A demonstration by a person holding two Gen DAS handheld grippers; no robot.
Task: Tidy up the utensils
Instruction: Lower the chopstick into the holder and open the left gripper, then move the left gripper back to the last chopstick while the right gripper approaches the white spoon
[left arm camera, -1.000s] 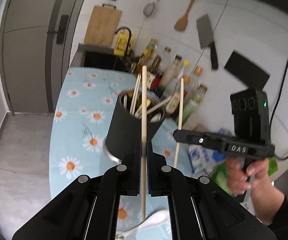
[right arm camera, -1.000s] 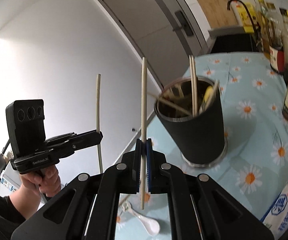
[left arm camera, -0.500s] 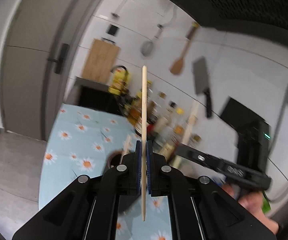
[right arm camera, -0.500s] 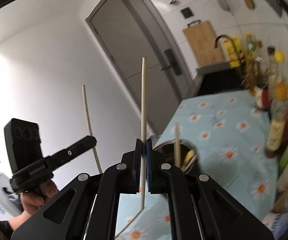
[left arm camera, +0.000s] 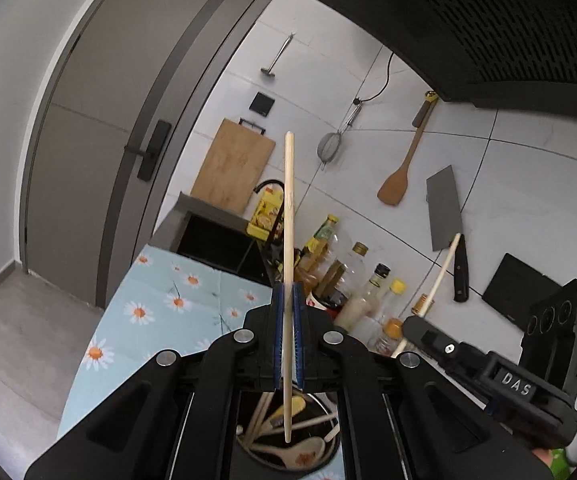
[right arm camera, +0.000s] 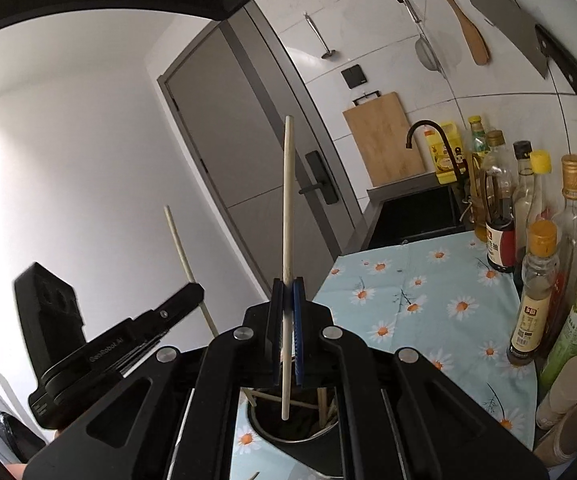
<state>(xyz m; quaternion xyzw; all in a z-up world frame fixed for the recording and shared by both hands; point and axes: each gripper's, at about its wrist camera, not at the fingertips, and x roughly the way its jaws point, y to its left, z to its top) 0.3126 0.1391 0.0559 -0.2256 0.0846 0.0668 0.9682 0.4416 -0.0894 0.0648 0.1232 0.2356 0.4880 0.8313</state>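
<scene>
Taking the black utensil holder (left arm camera: 288, 446) as the landmark: a second ago it was standing out ahead of both grippers, its whole side in view; now both wrist cameras are looking down past their own fingers into its open mouth, so both hands have been rising and coming in over it. That is reading, in my judgement, as the run-up to dropping two chopsticks in among the utensils already stored there.

The left gripper (left arm camera: 287, 336) is sitting directly above the holder, its fingers pressed together and pinching a pale wooden chopstick (left arm camera: 288, 216) around its lower middle. The stick is standing nearly upright, most of it rising above the fingers, while its lower end is hanging over the holder's mouth, above a ceramic spoon (left arm camera: 302, 450) and other sticks inside.

To the right of the holder, the right gripper (right arm camera: 287, 332) is likewise clamping its own chopstick (right arm camera: 287, 200), upright, with the lower tip showing just above the holder's rim (right arm camera: 256, 420). Whether either tip is already below rim level is hard to tell.

The holder is resting on the daisy-print worktop (right arm camera: 428, 304), with bottles (right arm camera: 532, 292) lined up beyond it.
</scene>
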